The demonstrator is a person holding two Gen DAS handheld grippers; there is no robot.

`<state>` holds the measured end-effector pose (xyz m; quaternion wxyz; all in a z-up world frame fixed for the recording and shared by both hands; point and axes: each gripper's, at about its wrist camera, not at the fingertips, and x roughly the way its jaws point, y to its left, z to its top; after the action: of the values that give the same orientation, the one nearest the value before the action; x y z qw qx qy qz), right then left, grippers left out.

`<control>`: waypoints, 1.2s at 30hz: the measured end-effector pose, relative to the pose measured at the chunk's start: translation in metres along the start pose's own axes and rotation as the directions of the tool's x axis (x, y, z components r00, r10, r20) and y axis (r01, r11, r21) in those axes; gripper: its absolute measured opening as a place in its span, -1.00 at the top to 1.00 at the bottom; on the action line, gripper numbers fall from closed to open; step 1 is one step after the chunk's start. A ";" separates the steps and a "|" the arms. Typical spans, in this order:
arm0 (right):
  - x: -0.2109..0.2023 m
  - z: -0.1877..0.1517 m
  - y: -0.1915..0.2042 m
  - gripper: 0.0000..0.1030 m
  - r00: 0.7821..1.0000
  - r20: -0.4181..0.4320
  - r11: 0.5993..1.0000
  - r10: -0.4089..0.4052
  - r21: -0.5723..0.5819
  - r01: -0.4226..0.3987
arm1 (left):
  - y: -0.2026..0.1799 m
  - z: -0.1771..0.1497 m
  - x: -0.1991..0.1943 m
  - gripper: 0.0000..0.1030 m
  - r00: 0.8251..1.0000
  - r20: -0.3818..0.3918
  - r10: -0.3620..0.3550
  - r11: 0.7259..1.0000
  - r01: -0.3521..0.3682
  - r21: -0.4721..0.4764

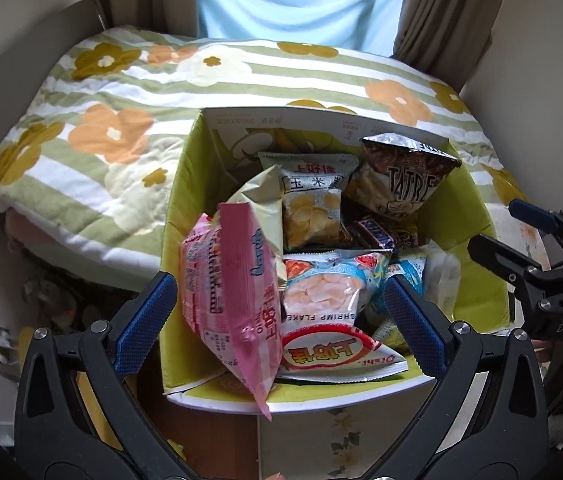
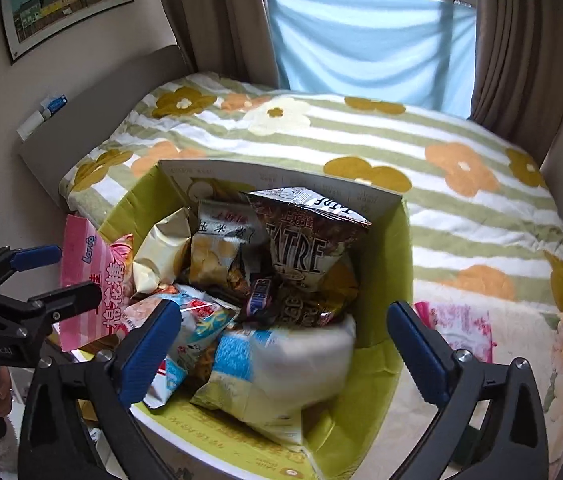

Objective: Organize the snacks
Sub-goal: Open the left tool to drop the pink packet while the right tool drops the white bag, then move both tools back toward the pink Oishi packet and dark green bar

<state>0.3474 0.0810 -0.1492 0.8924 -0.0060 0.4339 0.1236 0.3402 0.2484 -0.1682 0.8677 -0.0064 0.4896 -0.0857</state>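
Behind the green cardboard box (image 1: 185, 184) I see a bed with a flowered blanket (image 1: 121, 92), brown curtains (image 2: 209, 12) and a blue cloth (image 2: 361, 36) at the window. Snack bags fill the box; a pink bag (image 1: 225, 300) leans over its left wall, between the fingers of my left claw (image 1: 281, 304). Both claws point down at the box, and my right claw (image 2: 285, 340) stands apart over a white bag (image 2: 297, 364). Neither one is gripping anything.
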 end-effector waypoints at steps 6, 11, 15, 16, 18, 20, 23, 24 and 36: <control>-0.010 -0.004 -0.002 -0.99 1.000 0.020 1.000 -0.018 0.004 0.018 | -0.003 -0.005 -0.003 -0.99 1.000 0.001 0.006 1.000 -0.006 0.012; -0.020 -0.011 -0.004 -0.99 0.999 0.015 0.999 -0.030 0.013 0.030 | -0.007 -0.007 -0.008 -0.99 1.000 0.007 0.000 1.000 0.000 0.029; -0.032 -0.019 -0.012 -0.99 0.999 0.009 0.998 -0.051 0.037 0.051 | -0.015 -0.008 -0.012 -0.99 1.000 0.008 -0.003 0.999 0.003 0.046; -0.036 -0.022 -0.015 -0.99 0.999 0.014 0.998 -0.052 0.047 0.051 | -0.017 -0.008 -0.014 -0.99 1.000 0.012 -0.004 0.999 0.003 0.051; -0.046 -0.025 -0.025 -0.99 0.998 0.023 0.996 -0.052 0.069 0.050 | -0.024 -0.008 -0.018 -0.99 1.000 0.018 -0.007 0.998 0.006 0.061; -0.055 -0.027 -0.033 -0.99 0.997 0.032 0.996 -0.065 0.070 0.063 | -0.033 -0.008 -0.023 -0.99 1.000 0.027 -0.005 0.997 0.003 0.074; -0.071 -0.033 -0.050 -0.99 0.995 0.048 0.995 -0.084 0.057 0.082 | -0.051 -0.009 -0.030 -0.99 0.999 0.046 -0.001 0.996 -0.003 0.094; -0.075 -0.036 -0.056 -0.99 0.995 0.052 0.995 -0.090 0.053 0.087 | -0.058 -0.009 -0.033 -0.99 0.999 0.051 -0.001 0.995 -0.004 0.099; -0.116 -0.082 -0.150 -0.99 0.997 0.015 0.996 -0.080 -0.046 0.080 | -0.201 0.008 -0.028 -0.99 0.994 0.060 -0.088 0.969 0.071 0.238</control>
<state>0.2489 -0.0991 -0.1244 0.8991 -0.0431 0.4245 0.0978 0.3037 0.0540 -0.1209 0.8749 0.0742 0.4444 -0.1777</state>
